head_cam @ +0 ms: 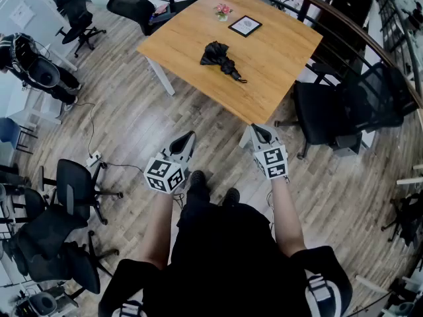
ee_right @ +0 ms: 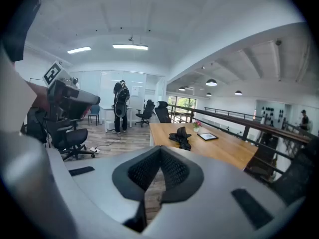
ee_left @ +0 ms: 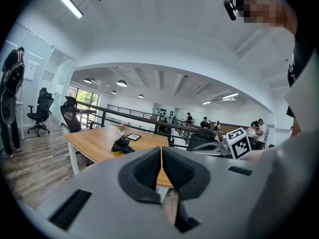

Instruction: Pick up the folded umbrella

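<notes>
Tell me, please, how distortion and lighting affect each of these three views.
Head view: even light, fisheye warp at the edges, umbrella sharp. Left gripper view: dark round vignette, glaring ceiling strip light, umbrella small. Right gripper view: same vignette, bright ceiling lamp, umbrella clear but distant.

The head view looks steeply down from above the standing person, with the wooden table (head_cam: 277,51) well ahead at 12 o'clock. The left gripper view looks roughly level across the room, table at 8 o'clock. The right gripper view does likewise, table at 4 o'clock. All three share the distant table and the folded umbrella (head_cam: 221,59).
</notes>
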Action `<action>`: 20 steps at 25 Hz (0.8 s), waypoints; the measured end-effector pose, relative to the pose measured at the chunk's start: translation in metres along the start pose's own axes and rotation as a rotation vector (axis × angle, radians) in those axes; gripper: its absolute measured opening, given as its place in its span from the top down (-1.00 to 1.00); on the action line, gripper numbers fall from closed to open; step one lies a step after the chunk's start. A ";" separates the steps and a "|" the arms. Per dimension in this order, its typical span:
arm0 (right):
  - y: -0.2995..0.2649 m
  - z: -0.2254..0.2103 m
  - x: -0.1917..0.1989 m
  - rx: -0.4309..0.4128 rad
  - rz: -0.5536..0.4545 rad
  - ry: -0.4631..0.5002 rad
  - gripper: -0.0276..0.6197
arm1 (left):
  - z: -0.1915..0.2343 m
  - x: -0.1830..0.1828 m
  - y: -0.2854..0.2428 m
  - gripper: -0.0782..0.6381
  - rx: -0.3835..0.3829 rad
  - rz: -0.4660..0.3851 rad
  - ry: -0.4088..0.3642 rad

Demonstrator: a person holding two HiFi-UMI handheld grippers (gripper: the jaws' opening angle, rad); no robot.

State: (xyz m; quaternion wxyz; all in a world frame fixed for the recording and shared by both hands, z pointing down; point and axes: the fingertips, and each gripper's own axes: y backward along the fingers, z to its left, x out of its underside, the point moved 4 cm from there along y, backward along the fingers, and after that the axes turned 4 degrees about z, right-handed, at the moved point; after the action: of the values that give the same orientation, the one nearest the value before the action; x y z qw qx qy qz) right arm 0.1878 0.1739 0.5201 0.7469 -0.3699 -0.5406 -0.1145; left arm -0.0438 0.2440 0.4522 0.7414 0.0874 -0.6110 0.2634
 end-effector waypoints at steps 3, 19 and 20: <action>0.002 0.008 0.001 -0.007 0.003 0.002 0.89 | -0.001 0.000 0.002 0.70 -0.002 0.011 -0.015; 0.018 0.002 -0.005 0.013 -0.011 0.014 0.89 | -0.008 -0.002 -0.010 0.71 0.015 -0.030 0.015; 0.018 0.001 -0.004 0.017 -0.011 0.013 0.89 | -0.007 -0.003 -0.011 0.70 0.014 -0.029 0.007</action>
State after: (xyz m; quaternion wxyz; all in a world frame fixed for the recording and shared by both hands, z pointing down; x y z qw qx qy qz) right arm 0.1962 0.1861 0.5090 0.7529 -0.3599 -0.5385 -0.1164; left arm -0.0326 0.2374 0.4495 0.7465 0.1006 -0.6053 0.2575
